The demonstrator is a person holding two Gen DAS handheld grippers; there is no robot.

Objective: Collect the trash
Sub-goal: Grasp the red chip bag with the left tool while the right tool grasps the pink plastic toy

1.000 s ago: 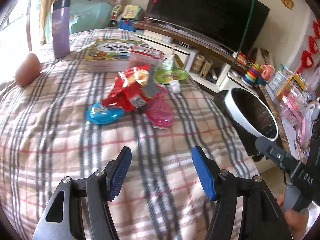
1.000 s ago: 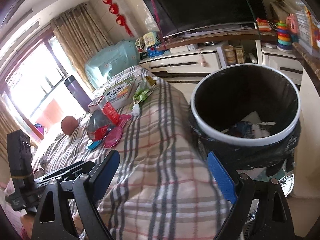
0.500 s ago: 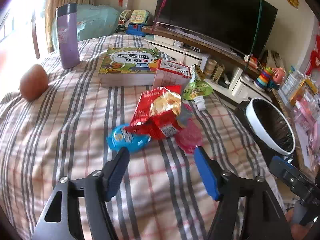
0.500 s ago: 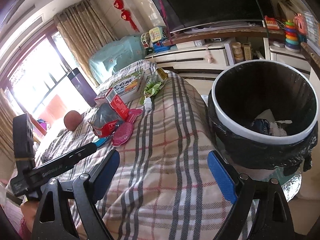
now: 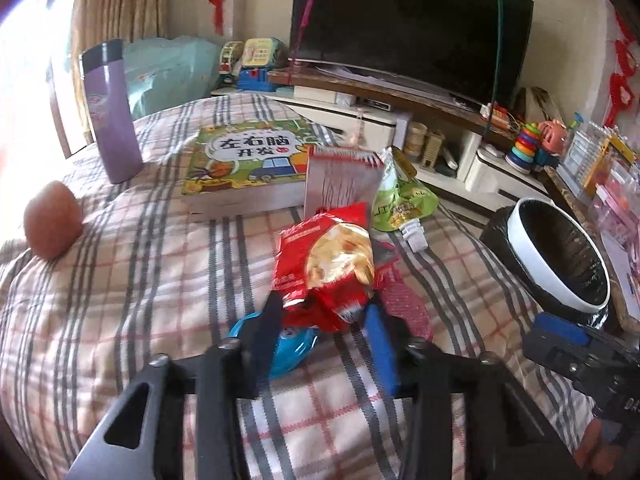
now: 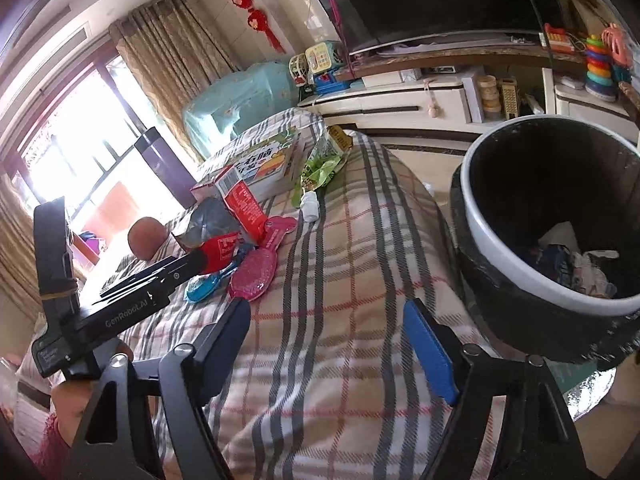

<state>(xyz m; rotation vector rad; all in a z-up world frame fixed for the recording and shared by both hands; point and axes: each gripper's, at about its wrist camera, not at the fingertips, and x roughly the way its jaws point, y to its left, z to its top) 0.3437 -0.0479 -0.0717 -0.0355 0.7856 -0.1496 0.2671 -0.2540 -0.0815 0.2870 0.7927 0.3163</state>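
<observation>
Left gripper fingers straddle the near edge of the red snack bag on the checked blanket, jaws narrowed; contact unclear. Bag looks light, crinkly, slippery, so pinch the crumpled edge. Right gripper wide open, empty, near the bin.
</observation>
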